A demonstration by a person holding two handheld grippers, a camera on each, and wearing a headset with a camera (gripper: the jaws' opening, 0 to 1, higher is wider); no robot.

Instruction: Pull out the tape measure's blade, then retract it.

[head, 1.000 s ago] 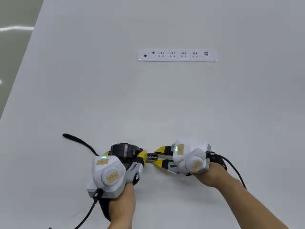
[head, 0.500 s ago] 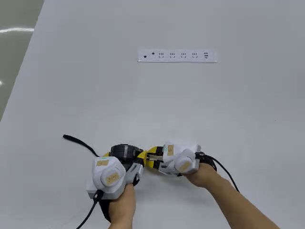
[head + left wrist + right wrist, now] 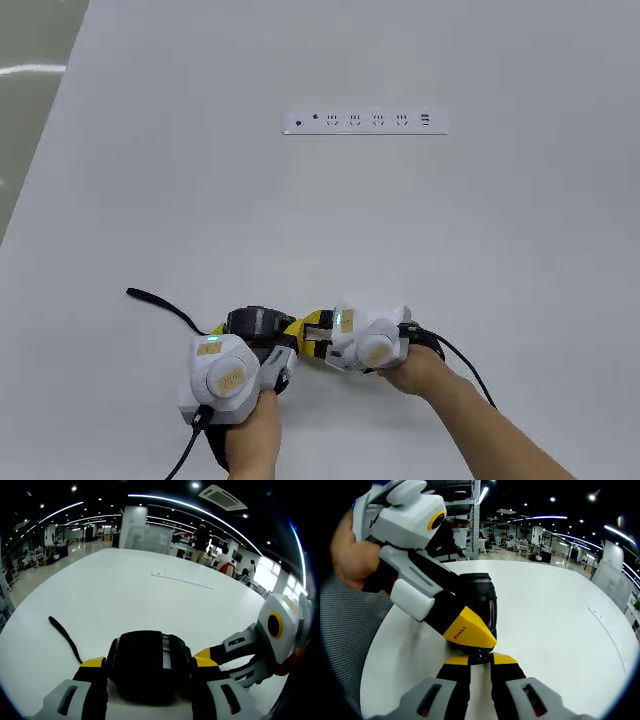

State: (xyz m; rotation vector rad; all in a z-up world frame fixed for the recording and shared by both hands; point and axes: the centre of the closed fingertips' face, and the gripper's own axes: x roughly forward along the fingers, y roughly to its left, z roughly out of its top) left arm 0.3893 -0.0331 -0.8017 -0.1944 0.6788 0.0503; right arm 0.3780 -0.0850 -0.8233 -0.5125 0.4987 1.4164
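1. Close to the near edge of the table (image 3: 480,230), left of its middle, we found the tape measure (image 3: 257,320) lying on the white top. Its black case was clamped between the yellow-tipped jaws of the left gripper (image 3: 258,330).
2. From the right, the right gripper (image 3: 312,338) met the case. Its jaws were narrow and pinched on the blade end (image 3: 480,656), which sat right at the case's mouth with hardly any blade drawn out.
3. From the head view we got the layout. The black strap (image 3: 160,300) trailed from the case toward the table's left edge. A white power strip (image 3: 365,121) lay well apart, toward the far side and parallel to the near edge.
4. From the left gripper view we got the case from behind, with a jaw pressed to each flank. The right gripper entered at the right. People (image 3: 201,539) stood and sat beyond the table's far edge.
5. From the right gripper view we got the pinch up close: both yellow tips nearly together, with the dark blade end between them. One yellow tip of the left gripper lay flat against the case. The person's left hand (image 3: 350,555) gripped that tool just past the table's edge.
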